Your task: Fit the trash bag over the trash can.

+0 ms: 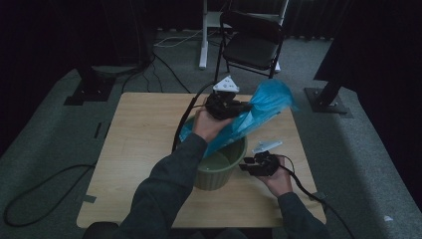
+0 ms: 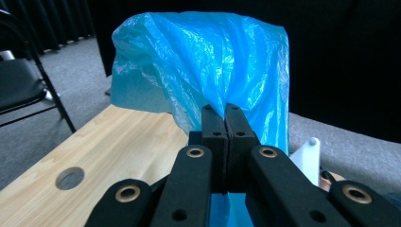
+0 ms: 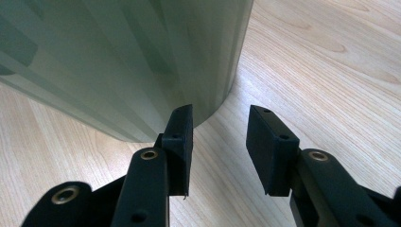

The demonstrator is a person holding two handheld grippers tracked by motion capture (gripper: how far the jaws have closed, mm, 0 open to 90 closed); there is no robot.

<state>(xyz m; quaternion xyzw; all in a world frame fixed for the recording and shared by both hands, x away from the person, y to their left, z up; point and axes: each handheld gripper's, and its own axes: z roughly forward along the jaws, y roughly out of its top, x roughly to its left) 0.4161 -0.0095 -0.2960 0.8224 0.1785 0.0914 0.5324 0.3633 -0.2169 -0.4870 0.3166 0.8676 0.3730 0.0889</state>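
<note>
A green ribbed bin (image 1: pixel 221 167) stands on the wooden table (image 1: pixel 144 134), seen close up as a green wall (image 3: pixel 142 56) in the right gripper view. A blue plastic bag (image 1: pixel 259 107) stretches from inside the bin up and to the right. My left gripper (image 1: pixel 239 106) is shut on the bag (image 2: pixel 208 61) above the bin, its jaws pressed together on the film. My right gripper (image 1: pixel 245 167) rests low by the bin's right side, open with nothing between its fingers (image 3: pixel 220 142).
A black folding chair (image 1: pixel 251 42) stands beyond the table's far edge, also at the left (image 2: pixel 21 85) in the left gripper view. A round hole (image 2: pixel 70 178) pierces the tabletop. Cables trail over the grey carpet at left.
</note>
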